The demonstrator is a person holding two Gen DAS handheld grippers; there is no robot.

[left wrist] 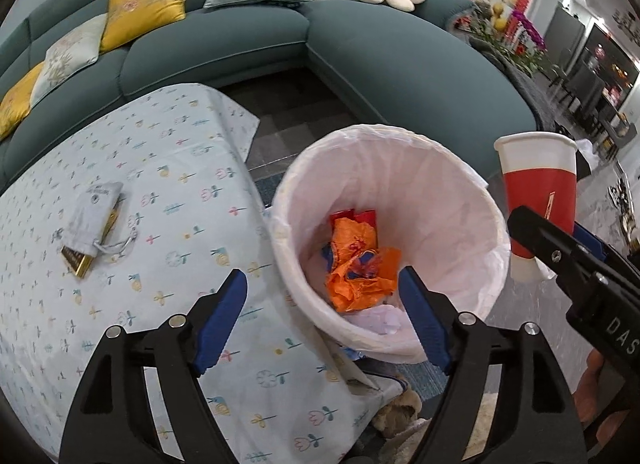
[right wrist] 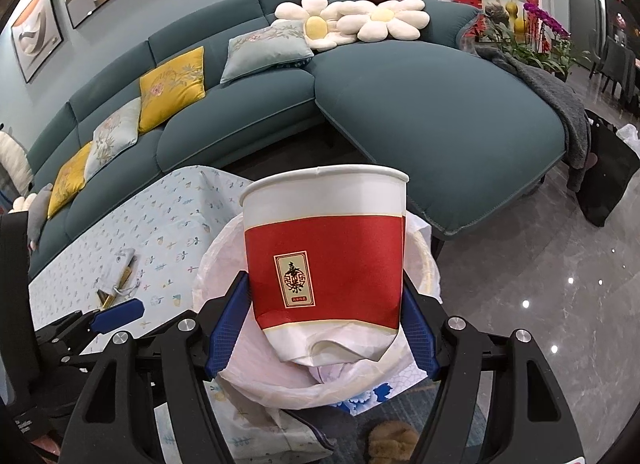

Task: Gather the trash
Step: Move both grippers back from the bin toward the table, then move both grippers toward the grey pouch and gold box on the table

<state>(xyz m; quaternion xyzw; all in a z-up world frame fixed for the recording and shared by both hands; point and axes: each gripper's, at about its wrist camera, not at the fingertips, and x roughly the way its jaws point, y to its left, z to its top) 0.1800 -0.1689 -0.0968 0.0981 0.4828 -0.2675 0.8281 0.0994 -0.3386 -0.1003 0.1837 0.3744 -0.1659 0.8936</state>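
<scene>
A round bin with a white liner (left wrist: 452,167) stands beside the table and holds orange and red wrappers (left wrist: 360,264). My left gripper (left wrist: 322,320) is open and empty, just above the bin's near rim. My right gripper (right wrist: 324,322) is shut on a red and white paper cup (right wrist: 324,248), upright, its bottom crumpled. It holds the cup above the bin (right wrist: 224,264). In the left wrist view the cup (left wrist: 540,191) and the right gripper (left wrist: 560,252) are at the bin's right edge. The left gripper shows at lower left in the right wrist view (right wrist: 116,314).
A table with a flowered cloth (left wrist: 120,167) lies left of the bin. On it sits a grey drawstring pouch (left wrist: 94,215) over a gold-edged box. A teal sofa (left wrist: 360,51) with cushions curves behind. Glossy tile floor (right wrist: 540,304) is to the right.
</scene>
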